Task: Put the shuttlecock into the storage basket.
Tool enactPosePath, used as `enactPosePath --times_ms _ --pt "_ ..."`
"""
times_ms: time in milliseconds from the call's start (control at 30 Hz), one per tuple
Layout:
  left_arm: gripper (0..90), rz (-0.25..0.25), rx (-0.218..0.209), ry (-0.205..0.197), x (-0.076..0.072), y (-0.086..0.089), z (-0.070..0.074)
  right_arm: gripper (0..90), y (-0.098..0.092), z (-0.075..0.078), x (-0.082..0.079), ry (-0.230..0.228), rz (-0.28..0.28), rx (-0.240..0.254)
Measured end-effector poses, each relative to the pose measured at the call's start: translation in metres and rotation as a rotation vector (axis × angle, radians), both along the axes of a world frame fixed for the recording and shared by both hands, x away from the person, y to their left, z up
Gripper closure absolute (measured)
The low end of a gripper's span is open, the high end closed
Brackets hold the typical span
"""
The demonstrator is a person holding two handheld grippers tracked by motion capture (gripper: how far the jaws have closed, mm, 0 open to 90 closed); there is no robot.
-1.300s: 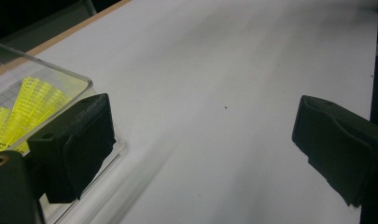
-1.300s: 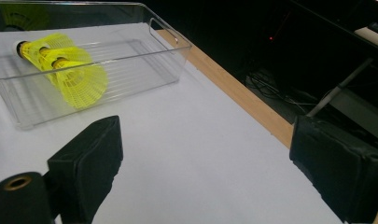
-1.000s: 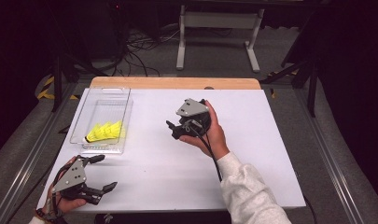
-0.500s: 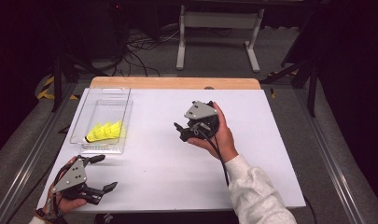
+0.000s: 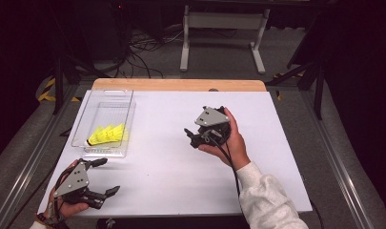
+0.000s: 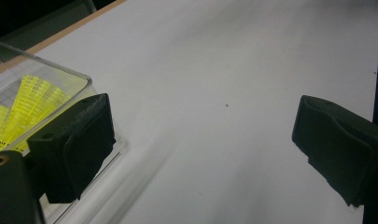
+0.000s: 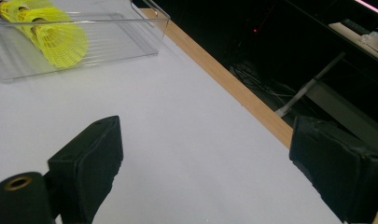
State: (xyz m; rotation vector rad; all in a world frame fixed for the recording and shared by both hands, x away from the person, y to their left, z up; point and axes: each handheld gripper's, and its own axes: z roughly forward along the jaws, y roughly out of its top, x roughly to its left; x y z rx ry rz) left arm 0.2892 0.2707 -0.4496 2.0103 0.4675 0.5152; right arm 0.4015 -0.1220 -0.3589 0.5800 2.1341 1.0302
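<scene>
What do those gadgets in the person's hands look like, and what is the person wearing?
Each gripper, left and right, is black with two blocky padded fingers and a grey three-cornered plate on top. A black cable trails from the right one. The right arm wears a light grey sleeve.

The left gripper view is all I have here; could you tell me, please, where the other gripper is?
Observer: The right gripper is held above the middle of the white table, its jaws open and empty.
Operator: Thank you. How many yellow shuttlecocks are in the clear tray?
Observer: The right gripper view shows two shuttlecocks lying side by side at one end of the clear tray; the rest of the tray is bare.
Operator: And where is my gripper relative to that tray?
Observer: In the high view the left gripper sits at the table's near left corner, just short of the tray's near end, jaws open.
</scene>
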Motion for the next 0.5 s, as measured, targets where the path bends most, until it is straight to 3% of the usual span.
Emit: enactPosePath --times_ms 500 --pt "6.6 0.0 -0.005 0.003 0.0 0.0 0.0 10.5 -0.014 -0.004 -0.01 -0.012 -0.001 -0.023"
